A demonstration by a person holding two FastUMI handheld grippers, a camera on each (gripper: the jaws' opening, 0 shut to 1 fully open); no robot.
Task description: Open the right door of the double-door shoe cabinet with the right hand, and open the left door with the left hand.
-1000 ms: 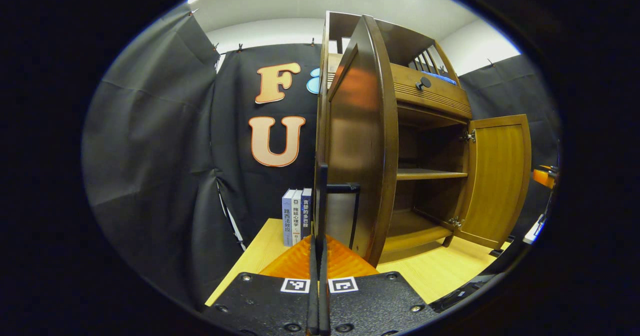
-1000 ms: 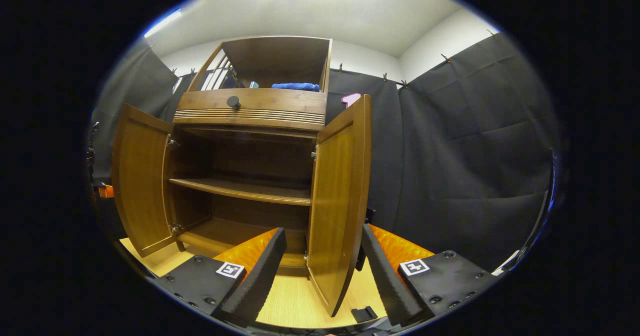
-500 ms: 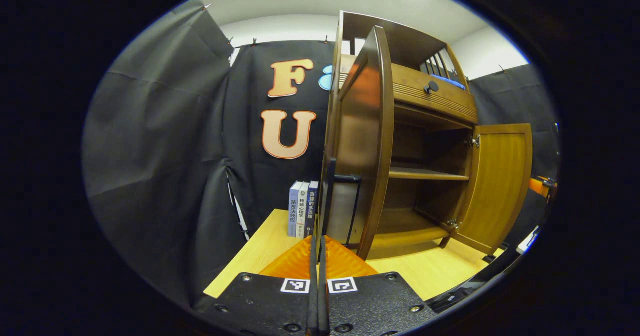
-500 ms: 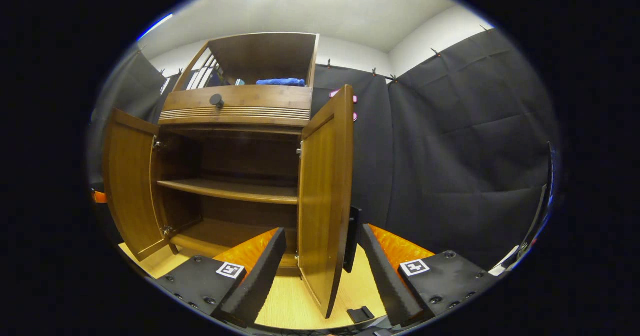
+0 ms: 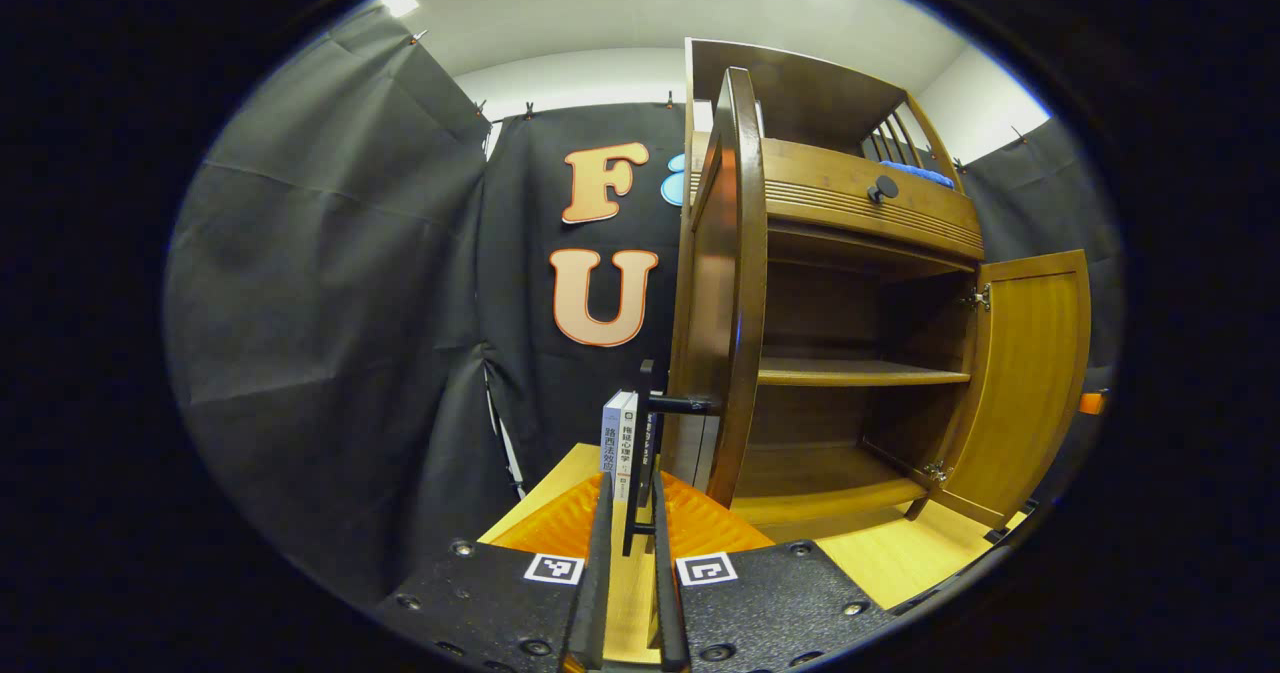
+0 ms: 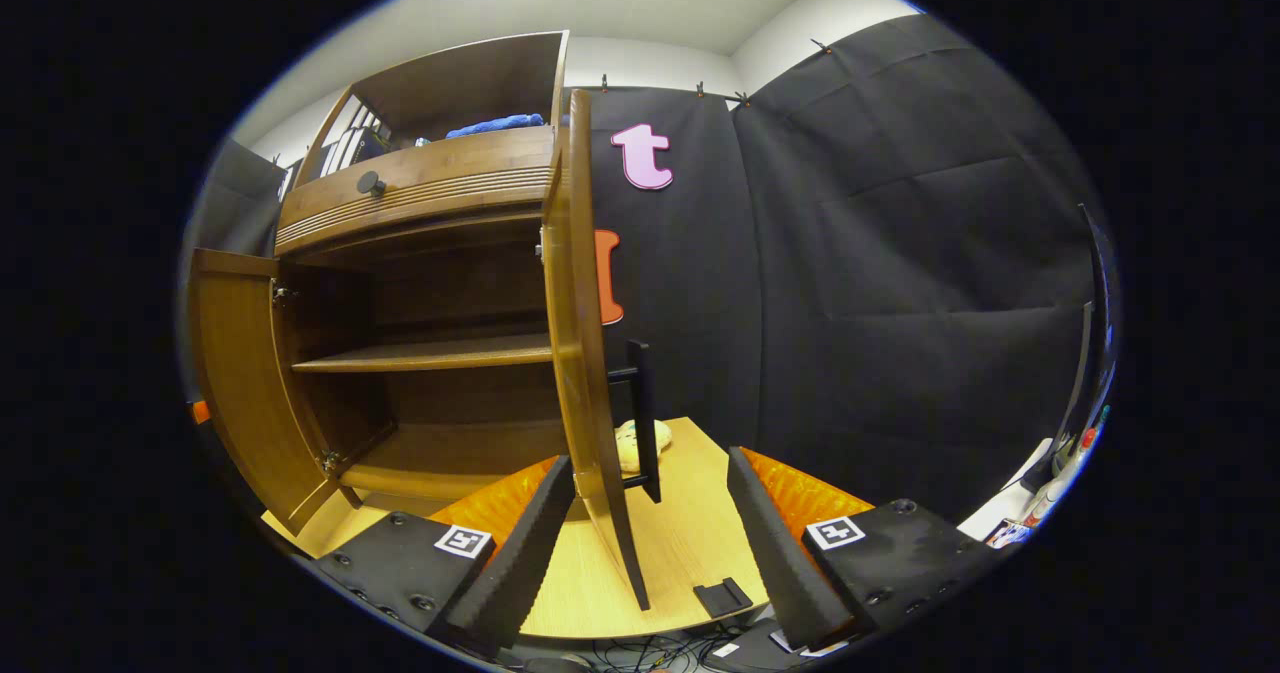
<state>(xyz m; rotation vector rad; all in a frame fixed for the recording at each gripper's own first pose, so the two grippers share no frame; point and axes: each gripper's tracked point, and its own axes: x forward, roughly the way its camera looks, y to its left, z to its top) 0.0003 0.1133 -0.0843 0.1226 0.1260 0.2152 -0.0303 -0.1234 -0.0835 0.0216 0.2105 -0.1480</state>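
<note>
Both brown wooden cabinet doors look fully swung out; right gripper jaws spread, left gripper jaws slightly parted around the black bar handle. Back off straight.

The shoe cabinet is glossy brown wood, its doors' inner faces a lighter honey tone, with black bar handles and a black round knob. A blue cloth lies on top. The table is pale wood grain; the left tongs and right tongs are black, backed by ribbed orange, with black-and-white square markers.
</note>
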